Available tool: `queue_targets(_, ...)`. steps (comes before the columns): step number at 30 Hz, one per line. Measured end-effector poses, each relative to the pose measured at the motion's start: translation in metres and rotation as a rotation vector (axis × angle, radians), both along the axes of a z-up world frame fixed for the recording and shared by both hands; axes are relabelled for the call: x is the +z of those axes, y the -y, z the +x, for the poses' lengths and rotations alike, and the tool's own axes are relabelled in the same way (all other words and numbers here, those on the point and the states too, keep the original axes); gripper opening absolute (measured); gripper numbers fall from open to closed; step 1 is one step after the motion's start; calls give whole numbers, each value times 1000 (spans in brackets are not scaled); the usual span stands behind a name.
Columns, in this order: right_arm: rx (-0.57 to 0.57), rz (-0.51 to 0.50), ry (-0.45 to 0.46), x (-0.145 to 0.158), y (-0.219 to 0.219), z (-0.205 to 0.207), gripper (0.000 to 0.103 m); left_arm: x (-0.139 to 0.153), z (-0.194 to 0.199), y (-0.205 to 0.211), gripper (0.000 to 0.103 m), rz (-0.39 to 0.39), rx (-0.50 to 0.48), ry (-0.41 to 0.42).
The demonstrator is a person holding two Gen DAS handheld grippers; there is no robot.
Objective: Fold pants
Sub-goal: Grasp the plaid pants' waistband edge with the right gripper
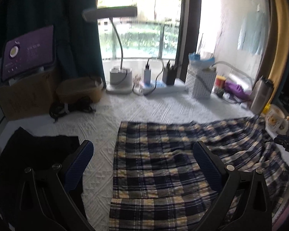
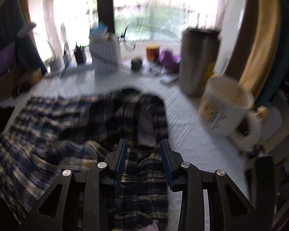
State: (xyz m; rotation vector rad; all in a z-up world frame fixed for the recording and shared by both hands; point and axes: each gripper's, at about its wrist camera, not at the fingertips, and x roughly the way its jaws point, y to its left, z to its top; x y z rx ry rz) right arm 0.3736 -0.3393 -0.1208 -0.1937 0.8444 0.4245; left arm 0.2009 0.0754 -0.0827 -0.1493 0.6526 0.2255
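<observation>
- The navy, yellow and white plaid pants (image 1: 163, 165) lie spread on the white textured cloth (image 1: 140, 104) covering the worktop.
- Left claw (image 1: 142, 163) hangs spread wide above the pants' edge, pinching nothing.
- Right claw (image 2: 143, 150) stands partly spread over bunched plaid; whether its pads touch cloth, I cannot tell.
- The purple box's (image 1: 28, 52) print is unreadable.
- A steel tumbler (image 2: 198, 61) and a cream mug (image 2: 225, 107) stand near the window (image 1: 140, 19).

No text could be read: the print on the purple box (image 1: 28, 52) and on the white mug (image 2: 224, 105) was too blurred.
</observation>
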Motion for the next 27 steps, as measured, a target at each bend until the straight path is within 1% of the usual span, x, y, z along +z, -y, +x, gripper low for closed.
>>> queue_targets(3,34,11,-61,-15,-5,4,37,-12,8,-2,102,-12,6,-41)
queue_targets(6,62,16,-103,-26,-9,6,37,-23,16,-2,102,-20,7,-82)
queue_targets(9,60,13,-129,-35,-11,10,37,-30,24,1,102,-18,0,-112)
queue_targets(11,69,12,-130,-33,-12,8,37,-31,27,2,102,-13,-4,-121)
queue_targets(12,80,5,-124,-33,-14,6,26,-31,28,3,102,-10,-4,-123)
queue_targets(13,77,-10,-113,-33,-15,5,20,-32,29,3,102,-9,-4,-124)
queue_targets(16,85,-40,-81,-30,-14,1,10,-32,32,5,102,-7,-6,-130)
queue_targets(18,85,-54,-57,-24,-13,-3,7,-32,32,6,102,-2,-8,-131)
queue_targets(21,66,-78,-19,-14,-8,-6,5,-29,33,8,102,8,-12,-128)
queue_targets(24,20,-85,17,-4,5,-7,4,-25,33,8,102,11,-11,-122)
queue_targets(27,-29,-98,20,-3,21,-2,4,-22,35,7,102,18,-8,-114)
